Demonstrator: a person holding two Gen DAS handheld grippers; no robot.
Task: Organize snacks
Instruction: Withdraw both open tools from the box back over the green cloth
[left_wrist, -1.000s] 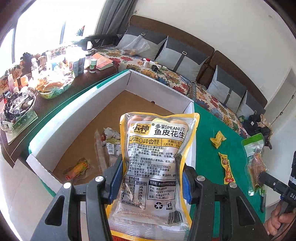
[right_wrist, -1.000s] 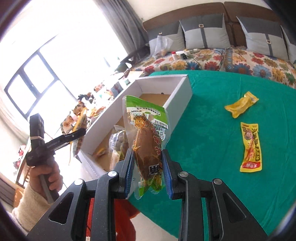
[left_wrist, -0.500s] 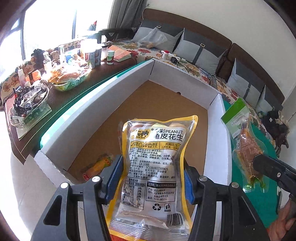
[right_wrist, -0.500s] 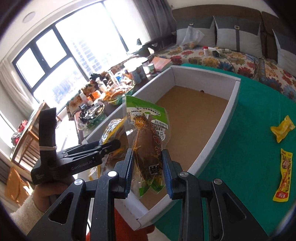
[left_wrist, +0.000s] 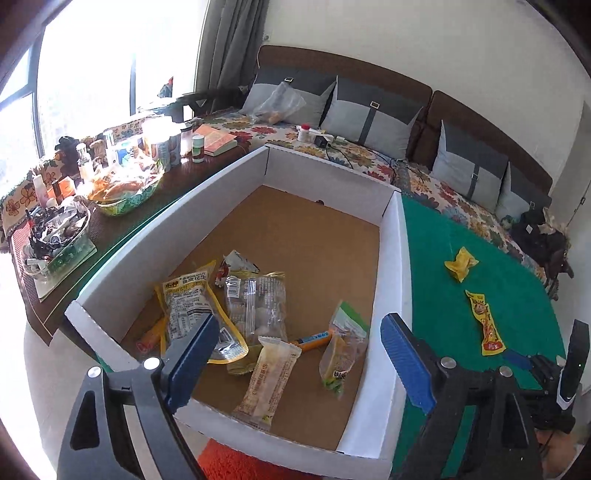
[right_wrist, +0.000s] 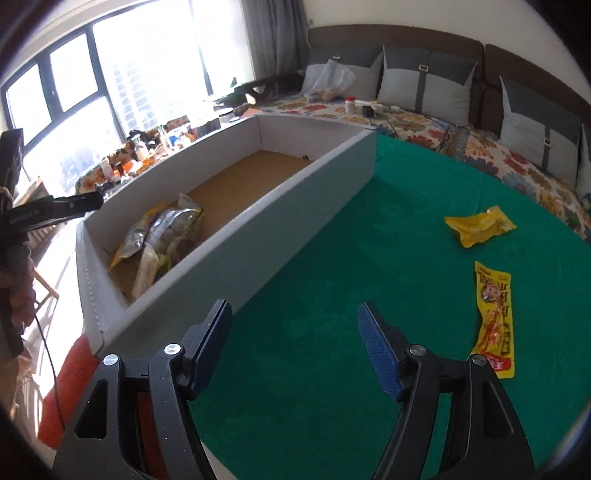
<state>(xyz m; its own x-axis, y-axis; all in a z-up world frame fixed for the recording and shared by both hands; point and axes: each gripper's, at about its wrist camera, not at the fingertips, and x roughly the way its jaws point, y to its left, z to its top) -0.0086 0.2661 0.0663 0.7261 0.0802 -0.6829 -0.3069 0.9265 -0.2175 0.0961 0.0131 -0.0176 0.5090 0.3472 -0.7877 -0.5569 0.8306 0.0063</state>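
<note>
A white cardboard box (left_wrist: 395, 258) with a brown floor sits on the green tablecloth. Several snack packs lie in its near end, among them the yellow peanut pack (left_wrist: 188, 306) and the green-topped pack (left_wrist: 345, 350). My left gripper (left_wrist: 295, 354) is open and empty above the box's near end. My right gripper (right_wrist: 295, 347) is open and empty above the green cloth, right of the box (right_wrist: 258, 229). A long yellow snack strip (right_wrist: 496, 317) and a crumpled yellow packet (right_wrist: 478, 225) lie on the cloth to its right; they also show in the left wrist view (left_wrist: 484, 321).
A dark side table (left_wrist: 92, 192) with bottles, bowls and a book stands left of the box. A sofa (left_wrist: 369, 122) with grey cushions runs along the back. The green cloth (right_wrist: 332, 406) stretches right of the box. A red rug (left_wrist: 236, 465) lies below the box's near edge.
Both grippers opened and let go: the peanut pack and the green-topped pack now lie in the box. My right gripper moved right, out over the green cloth.
</note>
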